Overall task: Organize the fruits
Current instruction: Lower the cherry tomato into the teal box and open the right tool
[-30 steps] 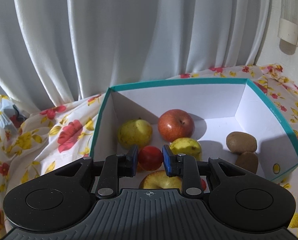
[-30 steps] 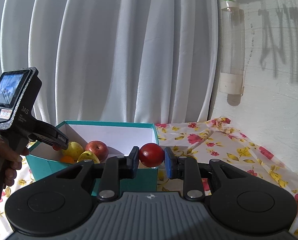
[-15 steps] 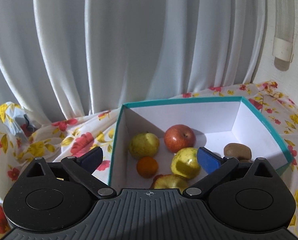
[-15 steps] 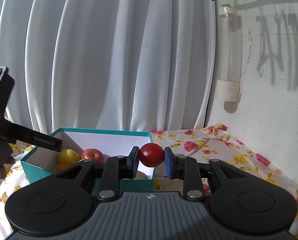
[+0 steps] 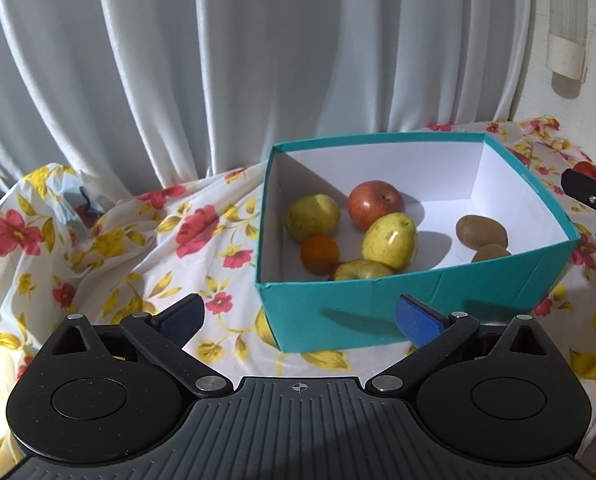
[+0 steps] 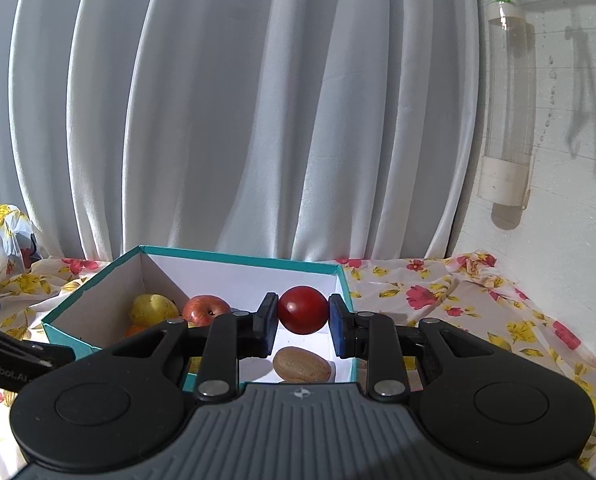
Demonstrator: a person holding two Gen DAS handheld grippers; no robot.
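Note:
A teal box (image 5: 413,304) with a white inside holds several fruits: a red apple (image 5: 374,205), two yellow pears (image 5: 389,241), a small orange (image 5: 319,254), a yellow apple (image 5: 363,270) and two kiwis (image 5: 481,232). My left gripper (image 5: 299,318) is open and empty, low in front of the box's near wall. My right gripper (image 6: 302,317) is shut on a small red fruit (image 6: 302,309), held above the box's right end (image 6: 343,280), over a kiwi (image 6: 301,364). The right gripper's tip shows at the right edge of the left wrist view (image 5: 591,190).
The box stands on a floral cloth (image 5: 138,248) that is bunched up at the left. White curtains (image 6: 258,120) hang behind. A white wall with a clear tube (image 6: 507,120) is at the right.
My left gripper has let go of a red fruit, opened wide and pulled back out of the box to its front. My right gripper has carried its red fruit over the box.

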